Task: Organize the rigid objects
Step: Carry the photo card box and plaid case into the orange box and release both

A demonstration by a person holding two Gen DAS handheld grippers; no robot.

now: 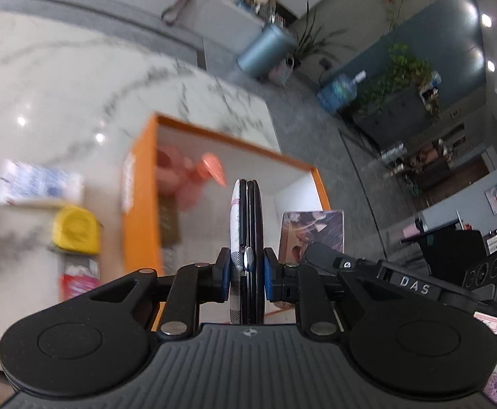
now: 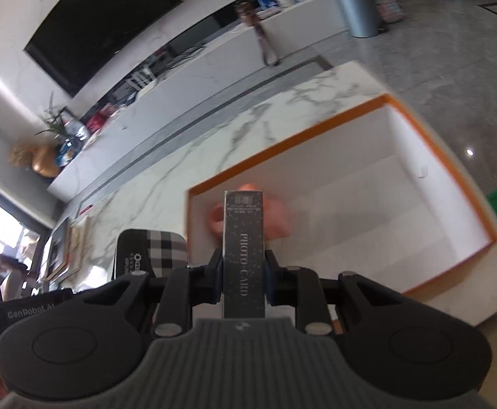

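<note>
Two tools are in view, each pinching an item above the marble bench (image 1: 61, 78). The left tool (image 1: 247, 269) grips a flat round-edged case (image 1: 246, 238) edge-on at frame centre; in the right wrist view the same case (image 2: 160, 250) shows a plaid face at lower left. The right tool (image 2: 243, 269) clamps a dark box (image 2: 244, 238) lettered "PHOTO CARD", held upright at centre; the left wrist view shows it (image 1: 313, 235) at right of centre. An orange-rimmed white box (image 2: 429, 156) sits open on the bench, with a blurred pink object (image 1: 187, 177) in its upper left corner. A yellow tape measure (image 1: 74, 230) lies at the left, outside the box.
</note>
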